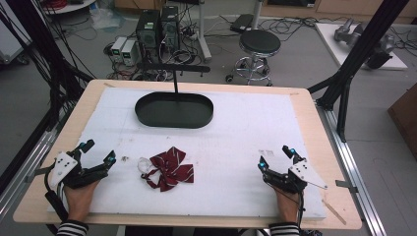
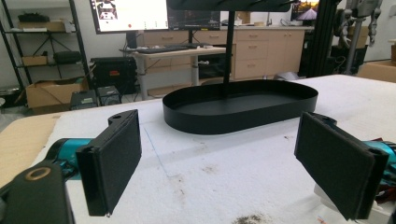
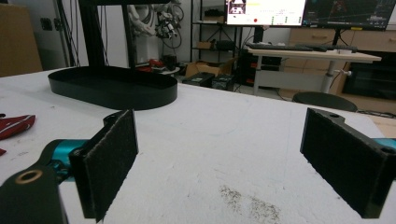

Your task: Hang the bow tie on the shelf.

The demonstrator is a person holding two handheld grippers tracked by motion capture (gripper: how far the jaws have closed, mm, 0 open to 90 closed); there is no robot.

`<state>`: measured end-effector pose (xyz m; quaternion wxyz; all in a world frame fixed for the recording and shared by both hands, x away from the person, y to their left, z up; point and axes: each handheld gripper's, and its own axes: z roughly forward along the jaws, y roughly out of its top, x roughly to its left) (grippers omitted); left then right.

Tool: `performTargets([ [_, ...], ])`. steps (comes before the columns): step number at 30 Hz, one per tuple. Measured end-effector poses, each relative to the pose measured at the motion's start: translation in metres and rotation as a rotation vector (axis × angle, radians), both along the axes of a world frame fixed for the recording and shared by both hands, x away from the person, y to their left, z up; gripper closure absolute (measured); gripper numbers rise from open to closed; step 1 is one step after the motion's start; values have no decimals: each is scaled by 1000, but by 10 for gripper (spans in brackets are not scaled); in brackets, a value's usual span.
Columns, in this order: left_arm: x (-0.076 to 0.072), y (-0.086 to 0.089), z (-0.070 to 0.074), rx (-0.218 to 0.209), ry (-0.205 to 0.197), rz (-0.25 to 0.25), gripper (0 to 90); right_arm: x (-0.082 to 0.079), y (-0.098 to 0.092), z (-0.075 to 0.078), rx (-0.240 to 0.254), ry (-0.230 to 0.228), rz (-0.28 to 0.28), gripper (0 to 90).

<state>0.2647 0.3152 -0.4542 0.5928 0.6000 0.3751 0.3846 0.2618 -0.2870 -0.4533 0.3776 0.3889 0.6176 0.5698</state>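
Observation:
A dark red bow tie with thin white stripes (image 1: pixel 169 168) and a white strap end lies on the white mat, front centre-left. Behind it stands a black oval tray (image 1: pixel 174 109) (image 2: pixel 240 105) (image 3: pixel 112 86) with an upright post. My left gripper (image 1: pixel 98 151) (image 2: pixel 229 163) rests at the mat's front left, open, nothing between its pads. My right gripper (image 1: pixel 275 156) (image 3: pixel 233 158) rests at the front right, also open and empty. A red edge of the bow tie (image 3: pixel 14 126) shows at the left of the right gripper view.
The white foam mat (image 1: pixel 246 128) covers a wooden table (image 1: pixel 314 123). Beyond the table's far edge stand a black stool (image 1: pixel 259 44), computer towers (image 1: pixel 157 29) and loose cables. Black frame posts (image 1: pixel 354 54) rise at the right side.

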Motion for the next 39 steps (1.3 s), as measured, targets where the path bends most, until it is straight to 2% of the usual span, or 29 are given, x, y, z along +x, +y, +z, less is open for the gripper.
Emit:
performTargets([
  [6, 0, -1, 0, 6, 3, 6, 153, 0, 0, 0, 7, 3, -1, 103],
  [19, 1, -1, 0, 4, 10, 11, 156, -1, 3, 0, -17, -4, -18, 103],
  [24, 2, -1, 1, 2, 18, 14, 153, -1, 4, 0, -32, -10, -20, 103],
  [30, 4, -1, 2, 5, 40, 5, 153, -1, 4, 0, -29, -7, -25, 103],
  [37, 4, -3, 9, 43, 70, -15, 153, -1, 5, 0, -32, -7, -26, 103],
  [39, 4, -5, 15, 71, 87, -8, 153, -1, 4, 0, -33, -11, -24, 103],
])
